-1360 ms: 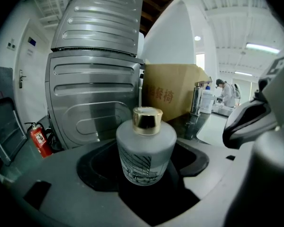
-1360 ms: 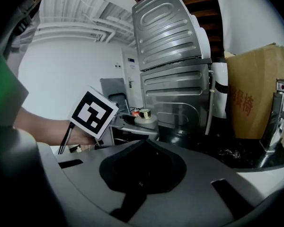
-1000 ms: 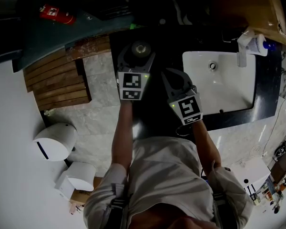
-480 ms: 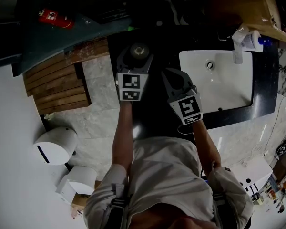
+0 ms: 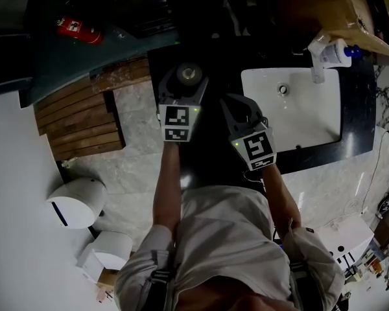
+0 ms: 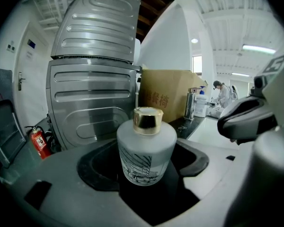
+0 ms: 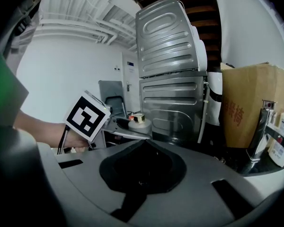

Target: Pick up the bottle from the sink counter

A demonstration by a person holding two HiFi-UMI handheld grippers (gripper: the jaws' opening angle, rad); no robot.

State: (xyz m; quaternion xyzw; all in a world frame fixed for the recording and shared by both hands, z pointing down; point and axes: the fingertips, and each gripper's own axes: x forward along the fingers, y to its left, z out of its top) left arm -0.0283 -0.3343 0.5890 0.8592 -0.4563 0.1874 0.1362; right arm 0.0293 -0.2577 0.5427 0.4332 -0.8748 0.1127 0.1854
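A frosted glass bottle (image 6: 146, 150) with a gold cap and a ship drawing stands upright between the dark pads of my left gripper (image 6: 147, 167), which is shut on it. In the head view the bottle (image 5: 187, 74) shows from above inside the left gripper (image 5: 185, 76), over the dark counter to the left of the sink. My right gripper (image 5: 237, 100) hangs beside it on the right, jaws together with nothing in them. The right gripper view shows its own jaws (image 7: 144, 144) meeting, and the bottle (image 7: 137, 119) held in the left gripper beyond.
A white sink basin (image 5: 308, 112) is set in the black counter (image 5: 358, 135), with a pump dispenser (image 5: 329, 52) at its far corner. A cardboard box (image 7: 250, 103) and a ribbed steel appliance (image 7: 173, 79) stand behind. A wooden pallet (image 5: 78, 115) and a fire extinguisher (image 5: 78, 30) lie at the left.
The left gripper, holding the bottle, has drifted slightly toward me. The right gripper has hardly moved. The head view has shifted a little.
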